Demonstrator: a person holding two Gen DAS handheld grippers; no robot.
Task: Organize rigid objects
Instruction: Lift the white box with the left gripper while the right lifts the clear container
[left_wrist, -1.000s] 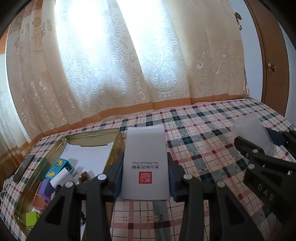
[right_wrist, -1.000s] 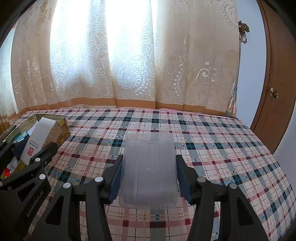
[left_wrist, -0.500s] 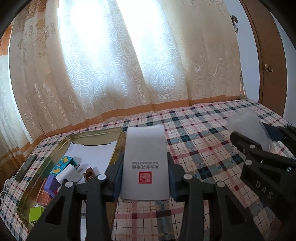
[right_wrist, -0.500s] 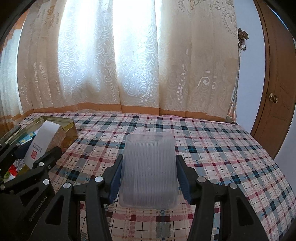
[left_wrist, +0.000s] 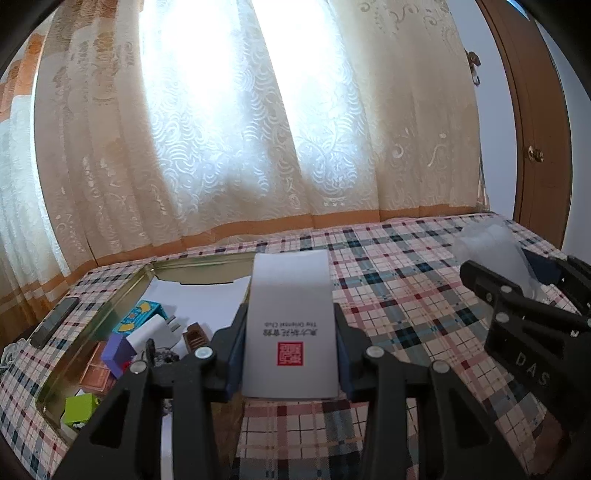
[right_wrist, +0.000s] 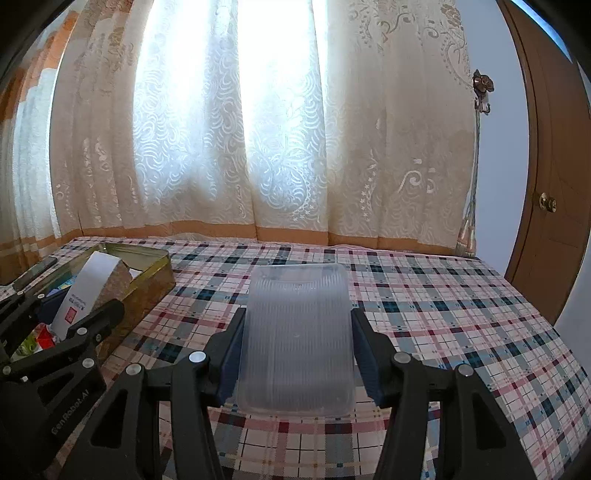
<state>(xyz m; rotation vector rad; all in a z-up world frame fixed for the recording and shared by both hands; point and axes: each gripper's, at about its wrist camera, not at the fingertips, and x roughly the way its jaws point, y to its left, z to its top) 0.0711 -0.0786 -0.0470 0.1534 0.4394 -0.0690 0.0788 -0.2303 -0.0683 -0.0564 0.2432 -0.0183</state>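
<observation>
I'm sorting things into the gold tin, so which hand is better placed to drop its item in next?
Left, probably. The left gripper holds the white box right beside the gold tin; the right gripper, holding the clear container, is farther off.

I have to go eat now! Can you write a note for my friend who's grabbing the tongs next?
Left tongs: shut on the white box with a red stamp, held beside the gold tin.
Right tongs: shut on the clear ribbed plastic container, above the checked cloth.
Done: small boxes and a white charger already lie in the tin.
Left: probably set both held things down; the phone stays outside the tin.
</observation>
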